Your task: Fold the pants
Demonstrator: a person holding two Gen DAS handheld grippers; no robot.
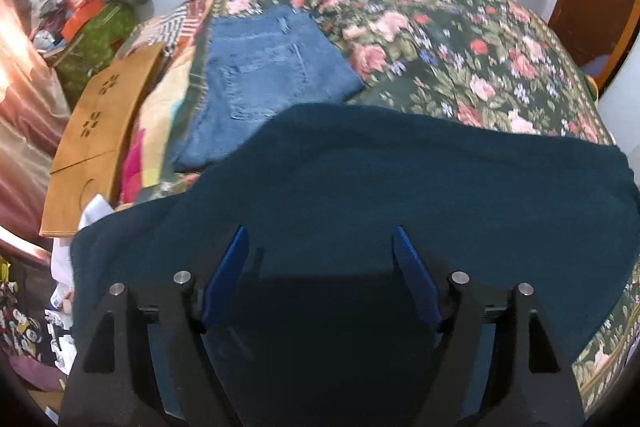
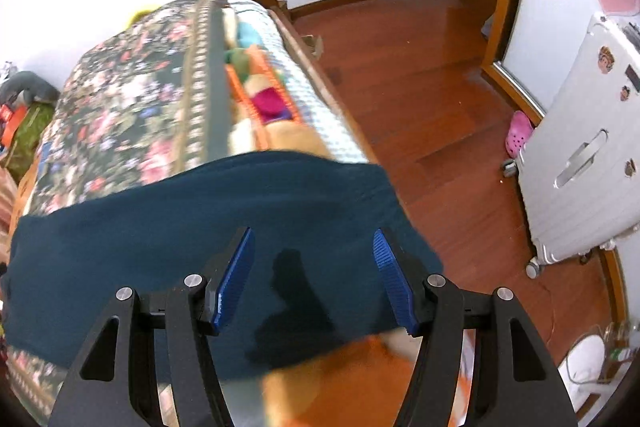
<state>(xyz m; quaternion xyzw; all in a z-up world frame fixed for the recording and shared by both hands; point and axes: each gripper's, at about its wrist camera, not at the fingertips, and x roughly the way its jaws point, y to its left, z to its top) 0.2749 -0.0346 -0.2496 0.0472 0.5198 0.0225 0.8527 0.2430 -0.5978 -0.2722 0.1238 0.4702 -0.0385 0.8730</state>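
Now: dark teal pants point(image 1: 400, 195) lie spread across the floral bedspread point(image 1: 460, 39), one end draped off the bed edge. Left gripper point(image 1: 318, 267) and right gripper point(image 2: 314, 271) both gape wide, gripping nothing. Folded jeans point(image 1: 264, 75) just beyond. Risk: overhang's weight drags cloth floorward mid-fold.

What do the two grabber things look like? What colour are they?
Both look alike. The left gripper and the right gripper each have two flat, bright blue fingers with ridged faces. The fingers sit on chunky black frames with triangle-shaped holes cut in them and round silver pins on top. No cables, markings, hands or sleeves show.
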